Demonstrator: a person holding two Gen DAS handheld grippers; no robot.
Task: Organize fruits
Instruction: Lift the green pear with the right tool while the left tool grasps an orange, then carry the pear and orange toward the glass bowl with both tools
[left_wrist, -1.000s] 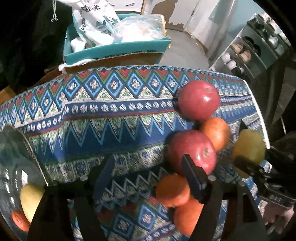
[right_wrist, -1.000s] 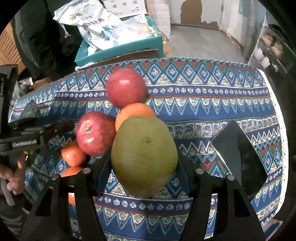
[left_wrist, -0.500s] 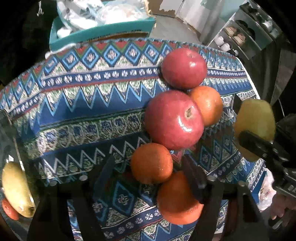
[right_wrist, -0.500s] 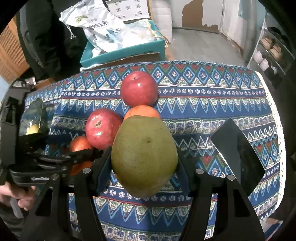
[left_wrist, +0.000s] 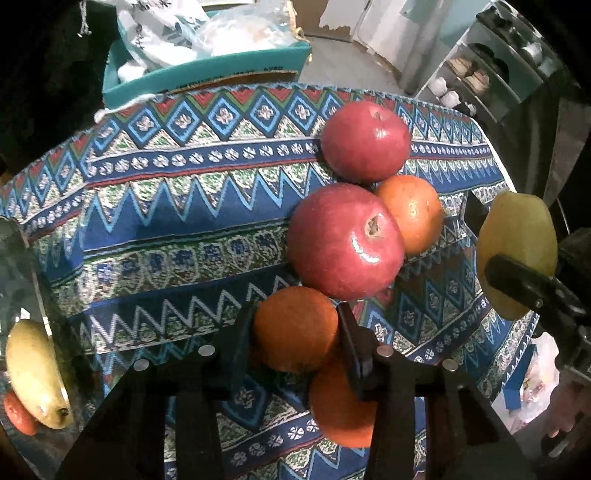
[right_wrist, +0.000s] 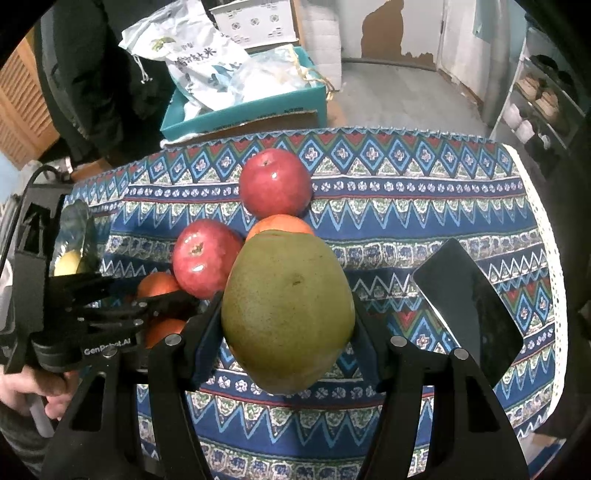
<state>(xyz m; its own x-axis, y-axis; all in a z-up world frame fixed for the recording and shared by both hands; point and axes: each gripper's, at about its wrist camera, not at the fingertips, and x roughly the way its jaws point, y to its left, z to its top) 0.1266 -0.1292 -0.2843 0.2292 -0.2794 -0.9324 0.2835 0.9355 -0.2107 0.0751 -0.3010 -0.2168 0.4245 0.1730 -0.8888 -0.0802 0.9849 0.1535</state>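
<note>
My left gripper (left_wrist: 295, 317) is closing its jaws on a small orange (left_wrist: 295, 332), and both pads press its sides. That orange lies in a cluster on the patterned cloth with a second orange (left_wrist: 340, 406) below it, a big red apple (left_wrist: 345, 240), a third orange (left_wrist: 410, 214) and a far red apple (left_wrist: 365, 140). My right gripper (right_wrist: 286, 321) is shut on a large green mango (right_wrist: 288, 314), held above the cloth to the right of the cluster. The left gripper (right_wrist: 162, 302) shows at the left of the right wrist view.
A glass bowl (left_wrist: 22, 280) at the left edge holds a yellow fruit (left_wrist: 33, 373) and a small red one (left_wrist: 18, 413). A black phone (right_wrist: 469, 306) lies on the cloth at the right. Behind the table stands a teal box (right_wrist: 243, 110) with bags.
The left gripper moved over the fruit cluster and its jaws came together on the small orange. The right gripper stayed put with the mango.
</note>
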